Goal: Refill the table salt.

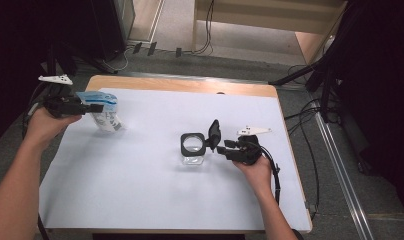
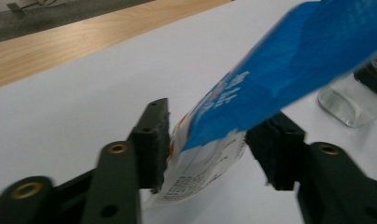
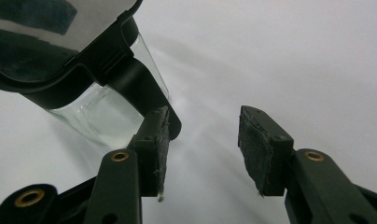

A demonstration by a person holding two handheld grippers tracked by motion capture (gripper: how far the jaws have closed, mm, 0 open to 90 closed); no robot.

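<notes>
The pouch [image 1: 101, 111], blue on top and white below, sits near the table's [image 1: 140, 200] far left corner, its top leaning toward the left gripper [image 1: 92, 107]. In the left gripper view the pouch [image 2: 252, 112] hangs between the two pads at a slant: the left pad looks to touch its white lower part, while the right pad sits behind its edge, and the pictures do not settle whether the pads press, so a true grip cannot be told. Judging by this, the pouch is being taken up so that it can be carried to the jar [image 1: 193, 149], which stands open-mouthed right of the table's middle, its black lid tilted up beside it. The right gripper [image 1: 221, 146] waits just beside the jar with jaws half apart and nothing between them; in its own view one pad lies against the jar's [image 3: 91, 114] black lid hinge, probably to steady it. White characters run across the pouch's blue band and fine print across the white part, both too blurred to read.
</notes>
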